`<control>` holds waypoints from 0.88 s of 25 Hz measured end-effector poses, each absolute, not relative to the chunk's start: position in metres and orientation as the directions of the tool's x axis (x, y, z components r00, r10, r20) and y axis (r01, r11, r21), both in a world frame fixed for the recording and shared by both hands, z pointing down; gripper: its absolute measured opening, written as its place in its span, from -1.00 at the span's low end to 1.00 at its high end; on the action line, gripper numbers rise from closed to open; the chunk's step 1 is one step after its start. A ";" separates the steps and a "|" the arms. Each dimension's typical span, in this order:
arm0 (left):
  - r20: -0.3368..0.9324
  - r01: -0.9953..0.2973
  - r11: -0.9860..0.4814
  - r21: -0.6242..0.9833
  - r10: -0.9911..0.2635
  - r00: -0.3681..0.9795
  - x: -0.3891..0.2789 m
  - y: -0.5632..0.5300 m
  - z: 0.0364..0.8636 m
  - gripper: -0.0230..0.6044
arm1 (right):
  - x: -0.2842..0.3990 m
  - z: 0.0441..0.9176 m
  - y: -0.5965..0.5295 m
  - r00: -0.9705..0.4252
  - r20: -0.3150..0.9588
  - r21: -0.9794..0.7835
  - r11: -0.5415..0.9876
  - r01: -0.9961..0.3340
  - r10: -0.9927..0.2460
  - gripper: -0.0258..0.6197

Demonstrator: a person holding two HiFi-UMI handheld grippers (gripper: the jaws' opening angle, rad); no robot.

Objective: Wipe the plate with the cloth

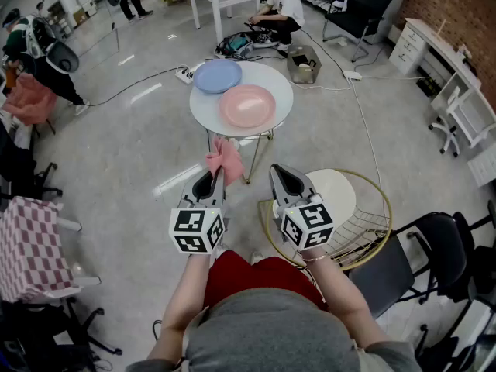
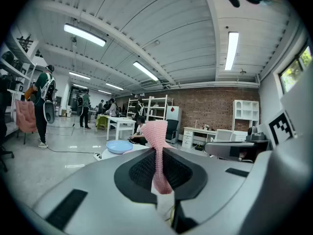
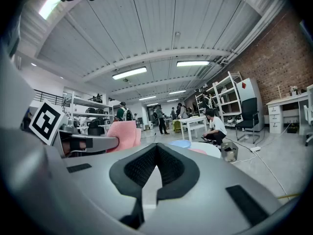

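Pinched tight in the left gripper, just below the middle of the head view: a pink knitted cloth, bunched and poking out past the tips, squeezed flat between the dark pads in the left gripper view. Just to the right, level with it, the right gripper, jaws closed together on nothing. Further up the frame, clear of the cloth, a round white table bearing a round pink plate on the near side and a round blue plate behind it toward the upper left. No contact between cloth and either plate, and no telling which plate is meant. By the look of things: cloth in hand, done; reaching in, pressing down and rubbing over the plate face, all still to do. At lower right, a round gold wire basket under a white disc.
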State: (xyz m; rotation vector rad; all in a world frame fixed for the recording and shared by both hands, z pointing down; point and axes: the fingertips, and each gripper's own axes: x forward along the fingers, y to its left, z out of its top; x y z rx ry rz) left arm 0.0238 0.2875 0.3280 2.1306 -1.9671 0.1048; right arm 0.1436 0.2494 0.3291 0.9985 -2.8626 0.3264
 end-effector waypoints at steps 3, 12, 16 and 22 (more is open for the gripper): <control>0.216 -0.990 -0.069 0.123 -0.972 0.094 0.021 0.285 0.330 -0.82 | 0.140 0.331 0.246 -0.778 0.157 -0.172 0.759 -0.628 -0.608 -0.83; 0.238 -0.989 -0.039 0.141 -0.969 0.072 0.010 0.278 0.340 -0.82 | 0.133 0.341 0.234 -0.791 0.171 -0.205 0.764 -0.612 -0.588 -0.83; 0.244 -0.988 -0.030 0.150 -0.968 0.066 0.007 0.274 0.345 -0.82 | 0.132 0.347 0.230 -0.795 0.178 -0.218 0.764 -0.607 -0.580 -0.83; 0.251 -0.989 -0.012 0.146 -0.967 0.049 0.004 0.270 0.345 -0.82 | 0.137 0.349 0.224 -0.796 0.177 -0.237 0.760 -0.605 -0.578 -0.83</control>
